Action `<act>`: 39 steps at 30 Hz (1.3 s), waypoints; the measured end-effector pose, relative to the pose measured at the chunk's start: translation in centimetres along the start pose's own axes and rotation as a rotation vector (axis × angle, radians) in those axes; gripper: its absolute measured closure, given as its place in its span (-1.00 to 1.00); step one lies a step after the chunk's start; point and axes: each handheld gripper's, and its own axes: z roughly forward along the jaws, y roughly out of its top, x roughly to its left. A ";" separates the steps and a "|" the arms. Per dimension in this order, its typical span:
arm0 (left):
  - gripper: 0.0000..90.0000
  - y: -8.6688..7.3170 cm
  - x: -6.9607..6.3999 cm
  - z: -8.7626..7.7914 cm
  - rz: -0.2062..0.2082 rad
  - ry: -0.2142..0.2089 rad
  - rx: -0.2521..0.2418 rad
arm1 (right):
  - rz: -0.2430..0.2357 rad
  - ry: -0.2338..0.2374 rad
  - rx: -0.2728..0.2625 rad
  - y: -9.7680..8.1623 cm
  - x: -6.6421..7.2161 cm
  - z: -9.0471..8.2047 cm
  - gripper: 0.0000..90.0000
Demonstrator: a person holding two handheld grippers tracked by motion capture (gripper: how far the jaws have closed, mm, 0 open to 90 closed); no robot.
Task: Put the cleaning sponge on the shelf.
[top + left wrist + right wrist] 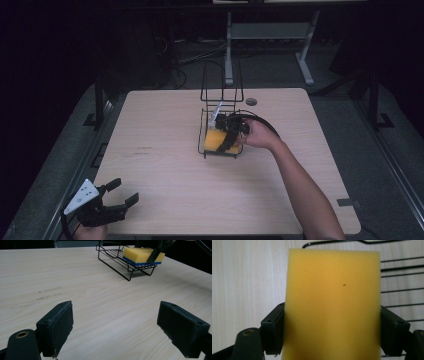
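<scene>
A yellow sponge with a blue underside lies in a black wire rack at the middle of the wooden table. My right gripper reaches into the rack from the right and is shut on the sponge. In the right gripper view the sponge sits squeezed between both pads, with rack wires beneath. My left gripper hovers at the table's near left corner, open and holding nothing. The left gripper view shows its jaws wide apart, with the sponge and rack far off.
Tall wire loops rise from the rack's far end. A round cable hole sits near the table's far edge. Behind the table are desk legs and cables on a dark floor. Bare tabletop stretches between the two grippers.
</scene>
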 end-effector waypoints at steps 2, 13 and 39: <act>-0.71 0.0 0.0 0.0 0.001 0.002 0.002 | -0.009 -0.013 0.006 0.2 -0.1 0.1 -0.51; -0.71 0.0 0.0 0.0 0.000 0.000 0.001 | 0.003 -0.010 0.002 0.6 -1.4 0.5 -0.51; -0.72 0.0 0.0 0.1 0.003 -0.001 0.006 | 0.034 0.006 -0.006 0.3 -2.5 1.8 -0.54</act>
